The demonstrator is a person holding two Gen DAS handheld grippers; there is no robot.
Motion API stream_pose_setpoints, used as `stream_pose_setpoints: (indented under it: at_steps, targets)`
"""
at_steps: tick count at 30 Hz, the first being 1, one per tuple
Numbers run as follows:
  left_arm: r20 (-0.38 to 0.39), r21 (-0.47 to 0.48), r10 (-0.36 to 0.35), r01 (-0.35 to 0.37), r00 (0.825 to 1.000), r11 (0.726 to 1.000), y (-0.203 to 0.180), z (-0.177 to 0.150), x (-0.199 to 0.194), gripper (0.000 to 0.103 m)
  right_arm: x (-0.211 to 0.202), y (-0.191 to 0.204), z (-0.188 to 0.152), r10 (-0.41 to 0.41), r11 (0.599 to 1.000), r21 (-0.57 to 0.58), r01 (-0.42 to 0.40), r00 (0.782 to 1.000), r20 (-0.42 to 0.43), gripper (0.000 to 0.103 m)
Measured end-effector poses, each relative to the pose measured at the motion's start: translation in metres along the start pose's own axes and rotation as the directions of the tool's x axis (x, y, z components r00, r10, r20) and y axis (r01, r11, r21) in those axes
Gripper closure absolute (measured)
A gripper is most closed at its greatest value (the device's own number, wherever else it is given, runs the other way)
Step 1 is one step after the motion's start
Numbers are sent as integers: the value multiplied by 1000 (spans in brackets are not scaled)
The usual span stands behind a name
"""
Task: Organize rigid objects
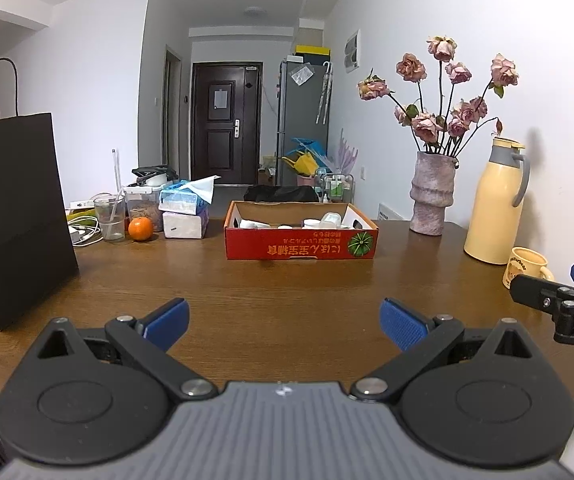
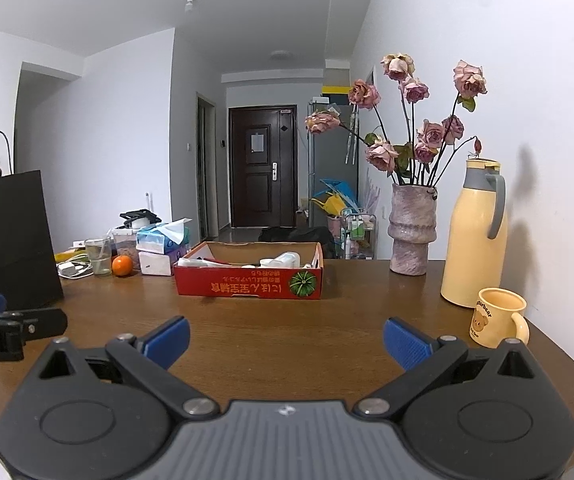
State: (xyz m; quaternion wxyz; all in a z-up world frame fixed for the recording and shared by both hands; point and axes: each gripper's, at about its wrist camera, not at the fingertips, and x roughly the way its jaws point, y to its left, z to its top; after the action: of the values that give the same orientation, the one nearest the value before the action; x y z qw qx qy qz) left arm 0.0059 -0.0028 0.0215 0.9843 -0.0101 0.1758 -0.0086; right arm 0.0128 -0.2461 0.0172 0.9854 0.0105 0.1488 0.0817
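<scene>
A red cardboard box (image 1: 301, 243) (image 2: 249, 285) sits mid-table, holding several white items (image 1: 319, 222) (image 2: 283, 260). A yellow mug with a bear print (image 2: 497, 318) (image 1: 527, 267) stands at the right edge, beside a tall yellow thermos (image 2: 475, 236) (image 1: 495, 202). My left gripper (image 1: 285, 322) hovers open over bare wood, well short of the box, nothing between its blue pads. My right gripper (image 2: 287, 342) is open too, empty, with the mug just beyond its right finger. Each gripper shows at the edge of the other's view.
A black paper bag (image 1: 13, 220) stands at the left. Behind it lie a glass (image 1: 109, 218), an orange (image 1: 141, 229), tissue boxes (image 1: 185, 210) and cables. A vase of dried roses (image 1: 431, 200) stands at the back right near the wall. The wooden table (image 1: 279, 288) spreads between grippers and box.
</scene>
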Motion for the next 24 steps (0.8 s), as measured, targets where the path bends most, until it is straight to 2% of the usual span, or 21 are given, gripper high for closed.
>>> stream_pose_setpoints:
  at_steps: [24]
  targets:
    - [-5, 9, -2, 2, 1000, 1000, 0, -4, 4, 0, 8, 1, -2, 4, 1000, -4, -4, 1000, -22, 0]
